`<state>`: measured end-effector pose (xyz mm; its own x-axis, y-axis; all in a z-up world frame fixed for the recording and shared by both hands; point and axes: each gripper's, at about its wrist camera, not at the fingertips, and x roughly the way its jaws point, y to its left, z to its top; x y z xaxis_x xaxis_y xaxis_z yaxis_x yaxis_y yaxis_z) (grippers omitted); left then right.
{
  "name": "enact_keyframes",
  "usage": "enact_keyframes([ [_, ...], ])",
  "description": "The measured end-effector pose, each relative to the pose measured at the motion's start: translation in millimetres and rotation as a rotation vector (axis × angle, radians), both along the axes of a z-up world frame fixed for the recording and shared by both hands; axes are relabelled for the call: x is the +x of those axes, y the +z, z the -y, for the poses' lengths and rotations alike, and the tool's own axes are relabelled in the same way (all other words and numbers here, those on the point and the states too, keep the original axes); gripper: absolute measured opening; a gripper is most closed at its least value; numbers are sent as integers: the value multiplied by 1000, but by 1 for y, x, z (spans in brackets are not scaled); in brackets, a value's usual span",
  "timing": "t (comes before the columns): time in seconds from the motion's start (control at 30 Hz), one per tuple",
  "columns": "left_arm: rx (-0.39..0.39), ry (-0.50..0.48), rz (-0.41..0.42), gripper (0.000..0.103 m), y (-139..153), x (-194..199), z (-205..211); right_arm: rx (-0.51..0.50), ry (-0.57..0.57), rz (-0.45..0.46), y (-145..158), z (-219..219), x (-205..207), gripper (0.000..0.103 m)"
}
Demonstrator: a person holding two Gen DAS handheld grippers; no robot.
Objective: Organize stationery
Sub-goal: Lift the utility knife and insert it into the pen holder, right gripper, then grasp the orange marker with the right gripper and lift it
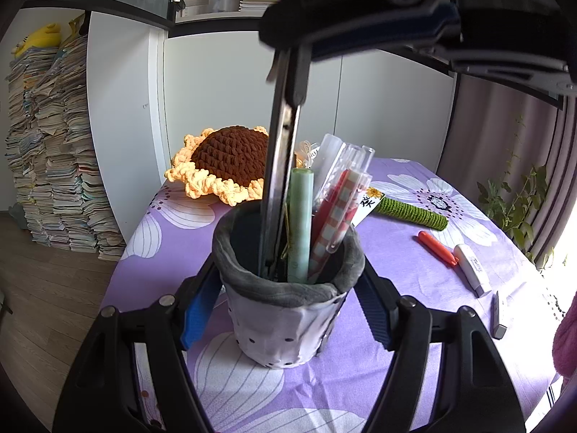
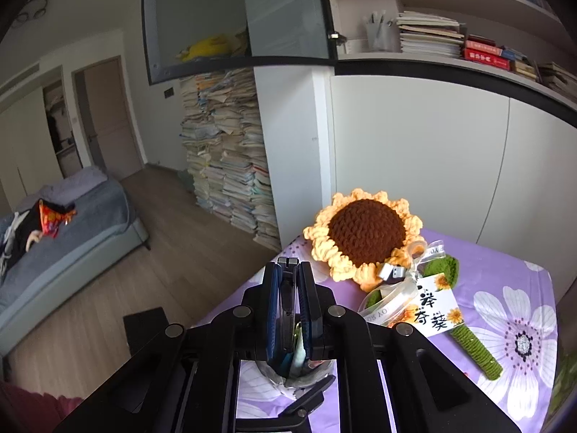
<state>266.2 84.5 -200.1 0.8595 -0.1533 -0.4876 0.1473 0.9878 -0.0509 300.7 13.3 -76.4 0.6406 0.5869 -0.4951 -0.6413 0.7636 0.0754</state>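
A fabric pen holder [image 1: 288,310] with a grey rolled rim stands on the purple floral tablecloth [image 1: 414,288]. My left gripper [image 1: 288,303] is shut on the holder, one blue-padded finger on each side. The holder contains a green tube [image 1: 301,223], a red checked pen [image 1: 333,231] and clear plastic cases. My right gripper [image 1: 292,68] comes in from above, shut on a long dark flat ruler-like tool [image 1: 279,180] whose lower end is inside the holder. In the right wrist view the tool [image 2: 287,310] sits between the shut fingers, above the holder [image 2: 288,379].
An orange marker [image 1: 436,248], a white correction pen [image 1: 472,270] and a small grey item [image 1: 499,315] lie on the cloth at right. A crocheted sunflower [image 1: 230,162] with green stem [image 1: 414,213] and card lies behind. Stacked books and a cabinet stand beyond the table's left edge.
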Motion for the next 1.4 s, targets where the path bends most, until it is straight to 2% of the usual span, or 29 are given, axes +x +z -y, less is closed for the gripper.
enact_keyframes([
  [0.13, 5, -1, -2, 71, -1, 0, 1, -15, 17, -46, -11, 0, 4, 12],
  [0.33, -10, -5, -16, 72, -3, 4, 2, 63, 9, -172, -14, 26, 13, 12],
  [0.47, -11, -5, -16, 72, -2, 4, 1, 101, -80, -167, -3, 65, 7, 14],
  [0.53, -10, -5, -15, 72, -2, 4, 1, 46, -170, -166, -3, 85, 6, 27],
  [0.57, -8, -5, -14, 72, -2, 4, 1, 9, -216, -181, -7, 95, 9, 31],
  [0.63, -6, -5, -14, 72, -2, 3, 1, -47, -287, -240, -21, 115, 19, 48],
  [0.67, -6, -6, -14, 72, -2, 3, 1, -73, -315, -287, -33, 124, 25, 49],
  [0.77, -9, -7, -14, 71, -1, 3, 1, -146, -379, -409, -69, 143, 47, 49],
  [0.97, -17, -12, -10, 71, 0, 1, 0, -203, -405, -502, -109, 156, 83, 49],
  [1.2, -24, -11, -9, 71, 0, 1, -2, -313, -377, -495, -124, 141, 108, 49],
  [1.3, -29, -11, 15, 71, 3, -4, -2, -354, -385, -506, -133, 136, 114, 49],
  [1.37, -42, -24, 46, 72, 7, -9, -3, -369, -414, -515, -137, 138, 118, 43],
  [1.4, -43, -26, 58, 72, 8, -11, -3, -353, -420, -516, -136, 139, 119, 34],
])
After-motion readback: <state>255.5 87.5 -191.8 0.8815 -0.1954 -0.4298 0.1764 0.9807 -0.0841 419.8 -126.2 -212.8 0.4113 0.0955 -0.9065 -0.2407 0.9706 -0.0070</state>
